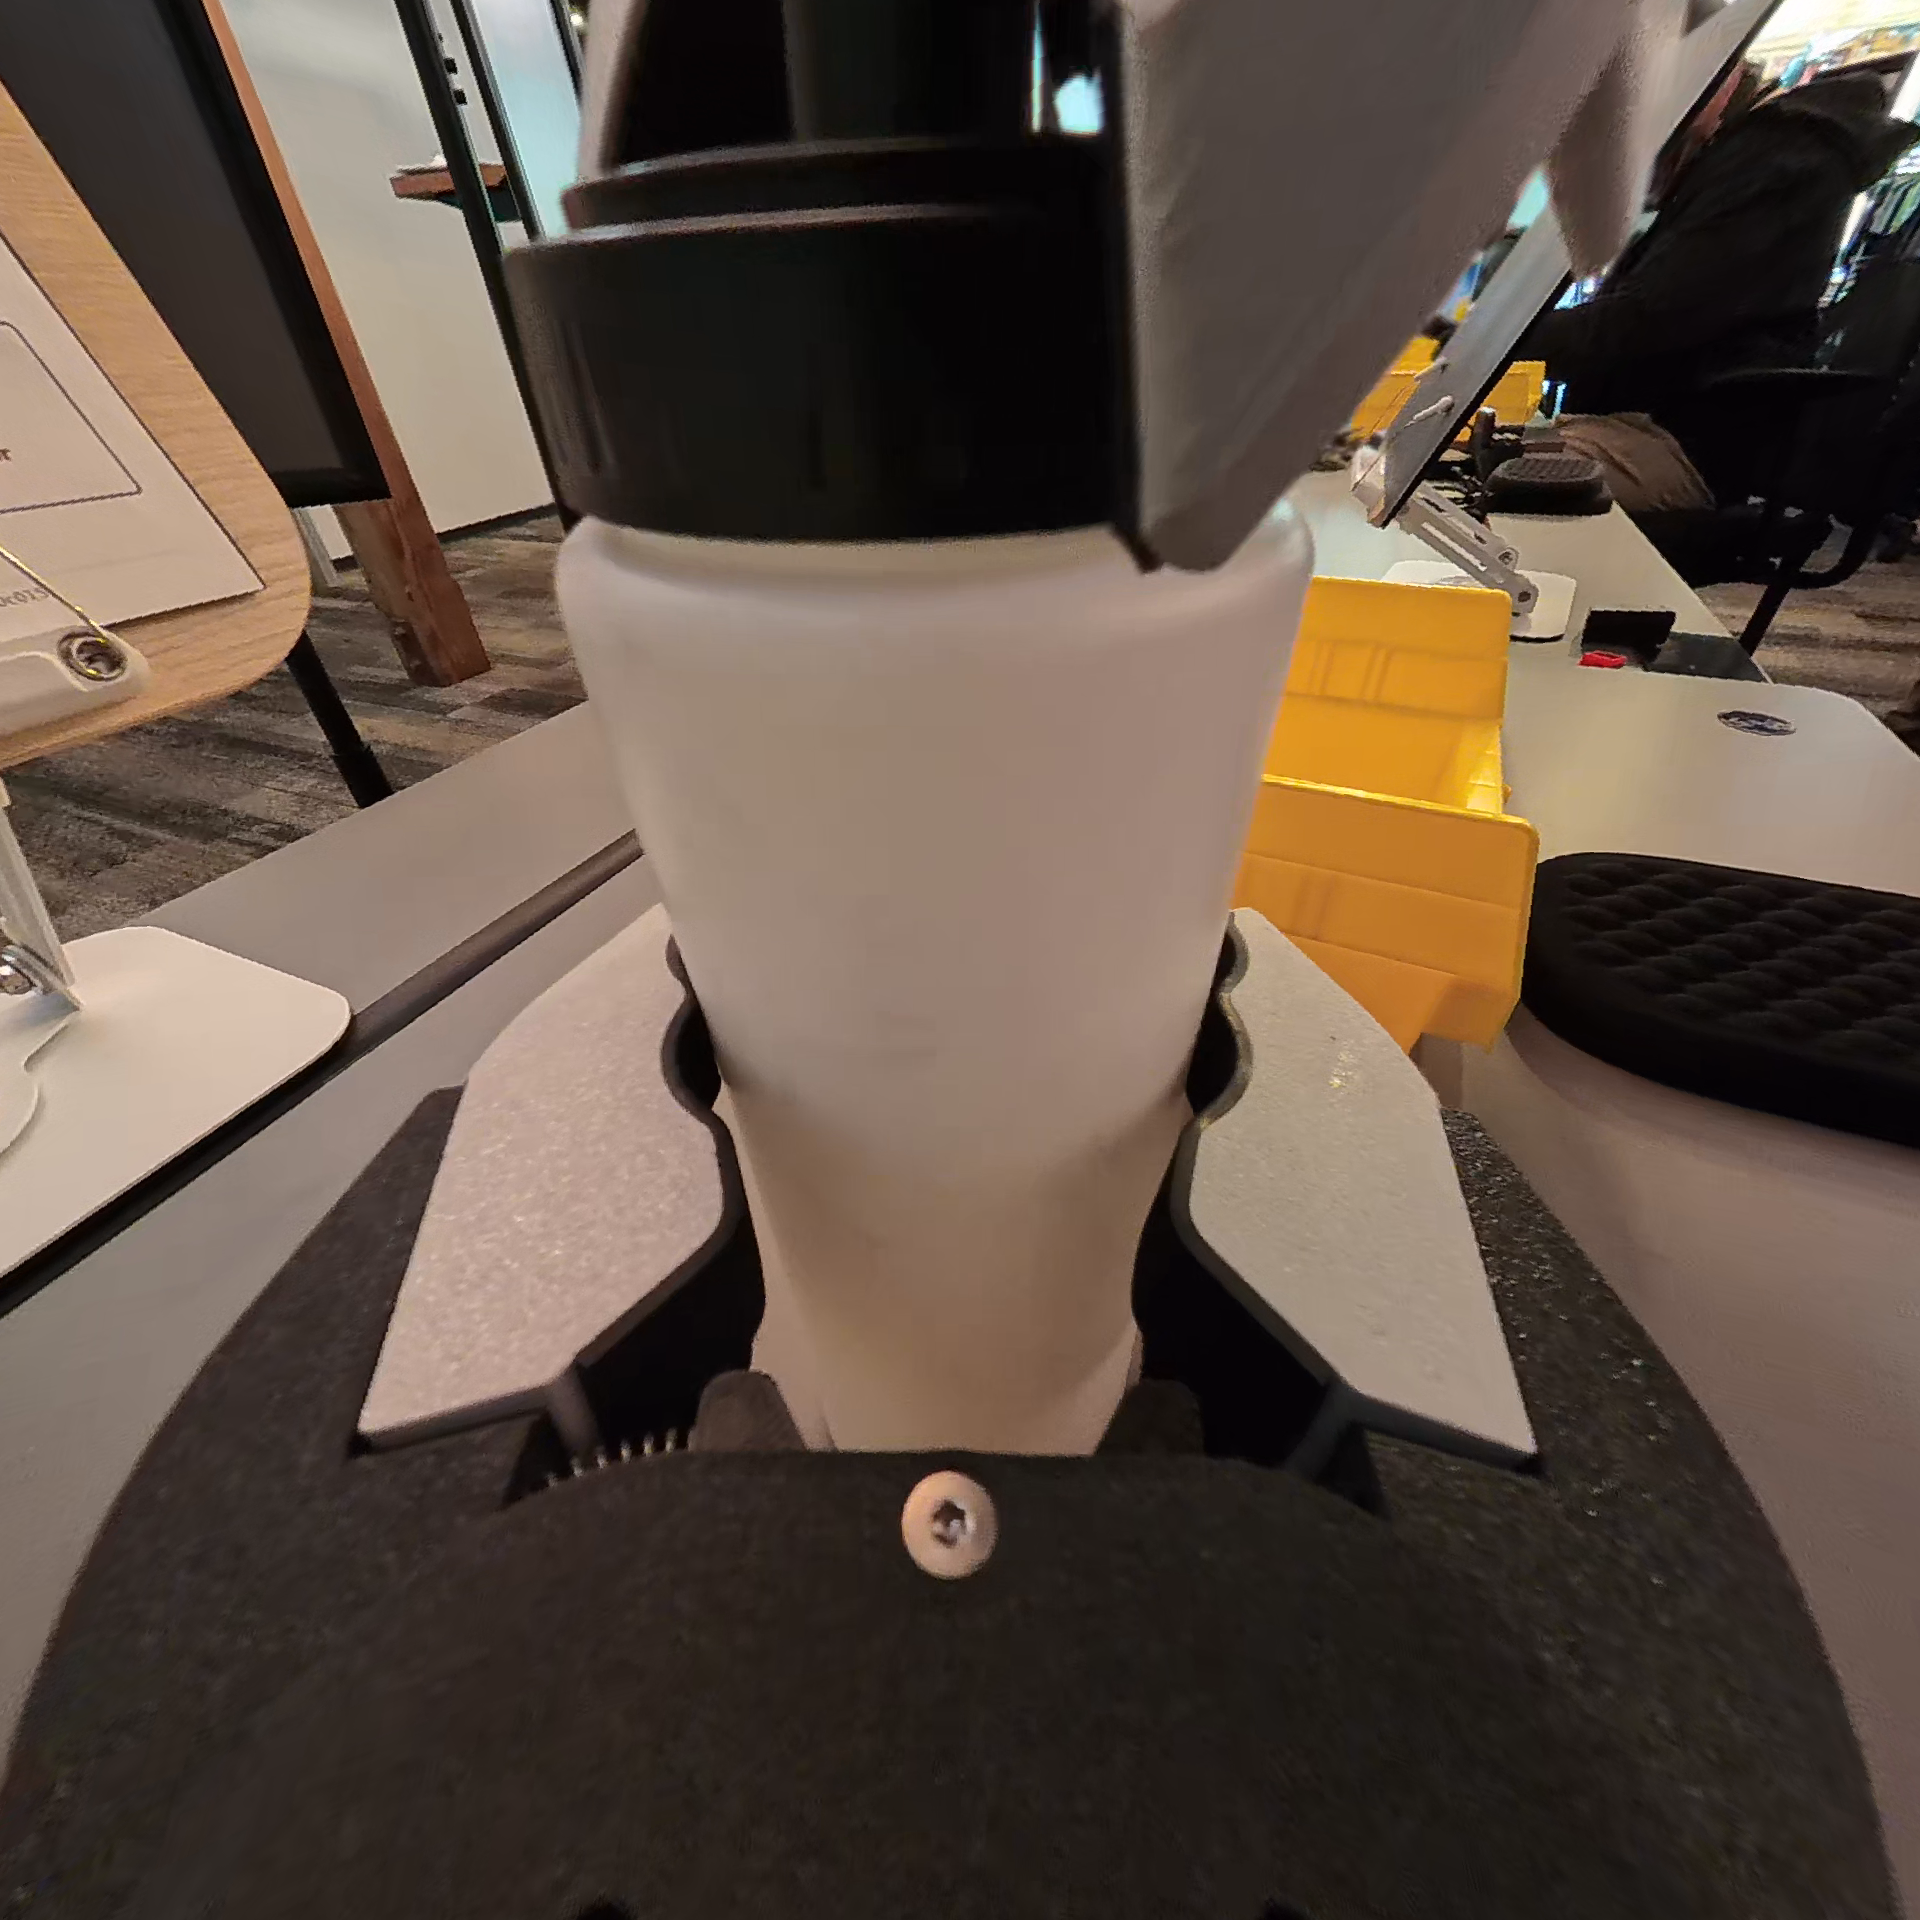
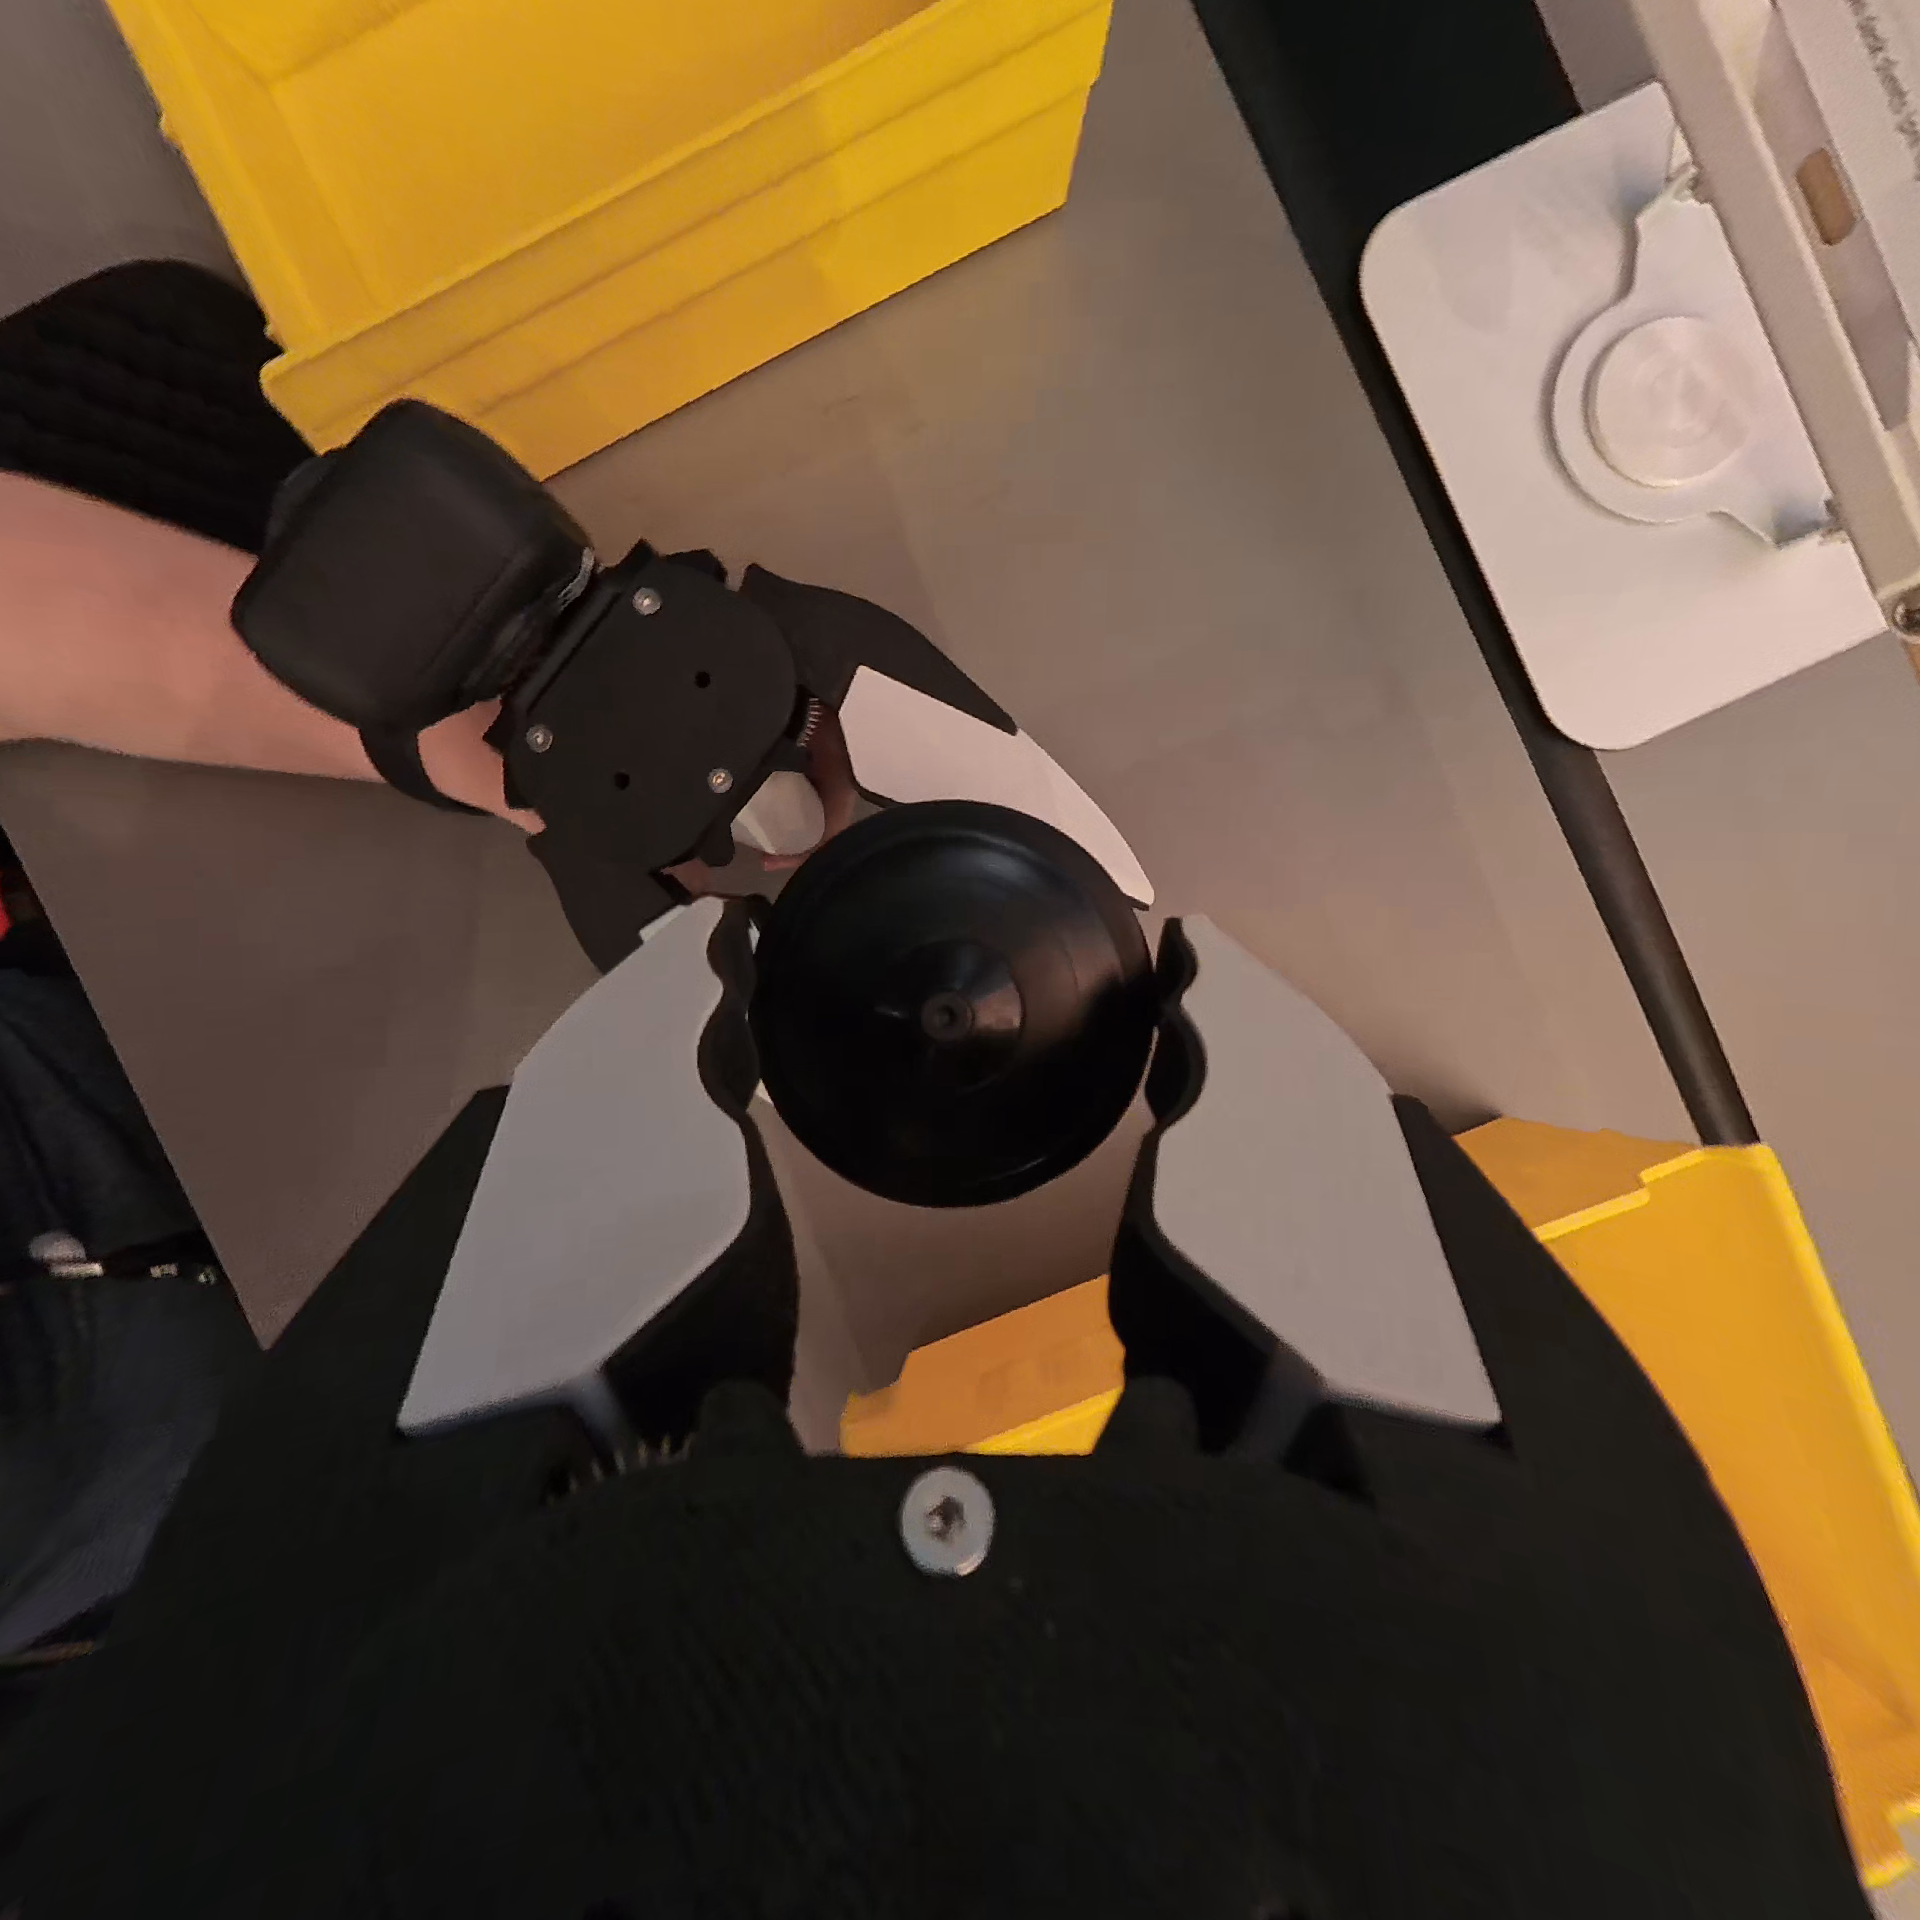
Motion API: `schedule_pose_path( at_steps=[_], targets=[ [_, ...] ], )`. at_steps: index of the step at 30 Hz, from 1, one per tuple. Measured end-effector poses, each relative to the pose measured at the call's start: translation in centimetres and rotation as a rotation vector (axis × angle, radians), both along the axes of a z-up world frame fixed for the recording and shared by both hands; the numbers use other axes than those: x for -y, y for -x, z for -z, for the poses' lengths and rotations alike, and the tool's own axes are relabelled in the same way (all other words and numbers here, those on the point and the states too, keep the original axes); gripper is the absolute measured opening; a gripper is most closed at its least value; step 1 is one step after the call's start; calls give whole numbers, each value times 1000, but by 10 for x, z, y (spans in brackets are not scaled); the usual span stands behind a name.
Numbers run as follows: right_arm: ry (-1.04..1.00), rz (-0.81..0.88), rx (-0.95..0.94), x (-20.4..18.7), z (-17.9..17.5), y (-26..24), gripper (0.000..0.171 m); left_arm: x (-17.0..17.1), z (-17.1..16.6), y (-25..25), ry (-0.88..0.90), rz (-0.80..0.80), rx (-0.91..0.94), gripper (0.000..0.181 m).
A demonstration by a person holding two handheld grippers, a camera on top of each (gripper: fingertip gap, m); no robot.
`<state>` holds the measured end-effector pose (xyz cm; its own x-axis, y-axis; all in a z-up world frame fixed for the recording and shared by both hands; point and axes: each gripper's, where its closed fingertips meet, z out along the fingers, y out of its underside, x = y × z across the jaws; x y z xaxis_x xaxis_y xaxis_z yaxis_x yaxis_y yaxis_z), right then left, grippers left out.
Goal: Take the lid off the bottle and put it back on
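A white bottle (image 1: 935, 831) stands upright in my left gripper (image 1: 956, 1008), whose jaws are shut on its lower body. A black lid (image 1: 821, 364) sits on top of the bottle. My right gripper comes down from above, and one grey finger (image 1: 1278, 291) lies against the lid's right side. In the right wrist view I look straight down on the lid (image 2: 951, 1003). My right gripper (image 2: 951, 1008) is shut on it, with a fingertip touching each side. My left gripper (image 2: 810, 831) shows below it, held by a hand. I cannot tell whether the lid is screwed tight.
Yellow bins (image 1: 1392, 790) stand just behind and to the right of the bottle, and also show in the right wrist view (image 2: 644, 208). A black mat (image 1: 1735, 987) lies at the right. A white stand base (image 2: 1621, 416) sits on the grey table (image 2: 1143, 571). A person (image 1: 1745, 260) sits far back.
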<state>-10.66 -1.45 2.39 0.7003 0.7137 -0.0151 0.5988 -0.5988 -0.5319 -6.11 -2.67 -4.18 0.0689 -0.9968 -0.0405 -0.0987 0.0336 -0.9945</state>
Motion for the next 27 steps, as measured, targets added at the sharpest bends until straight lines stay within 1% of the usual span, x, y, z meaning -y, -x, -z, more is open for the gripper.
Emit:
schedule_pose_path(
  at_steps=[2,4,7,8,9,11,12,14,16,17,19,21,23,25,27],
  targets=[
    [11,-76,8,2,0,0,76,1,0,-1,2,15,5,91],
    [11,-209,24,5,0,2,76,4,-1,-1,-1,40,10,91],
    [4,-405,-15,12,-1,5,76,9,-1,-2,3,93,11,91],
    [0,-456,-32,14,-1,4,76,10,-1,-3,6,93,11,91],
    [-3,-470,-44,13,-1,3,76,9,0,-3,7,82,8,91],
    [13,-422,-20,12,-1,1,76,8,0,-4,3,58,-12,92],
    [21,-360,13,11,0,-1,77,6,1,-4,3,37,-23,92],
    [-11,-172,92,3,-2,-7,87,5,1,-4,4,2,-35,92],
    [-14,-3,162,4,0,-14,90,4,2,-5,4,-31,-46,92],
    [-23,87,172,2,-1,-17,90,4,2,-5,3,-44,-53,92],
    [29,222,114,5,1,-17,83,3,3,-5,5,-60,-62,92],
    [60,230,91,8,2,-15,77,4,3,-5,4,-55,-70,92],
    [85,183,117,10,2,-16,77,6,3,-6,3,-44,-68,92],
    [109,83,152,12,3,-16,77,6,3,-6,3,-41,-70,92],
    [113,-82,214,14,4,-16,77,7,3,-6,-1,-27,-66,92]
  ],
)
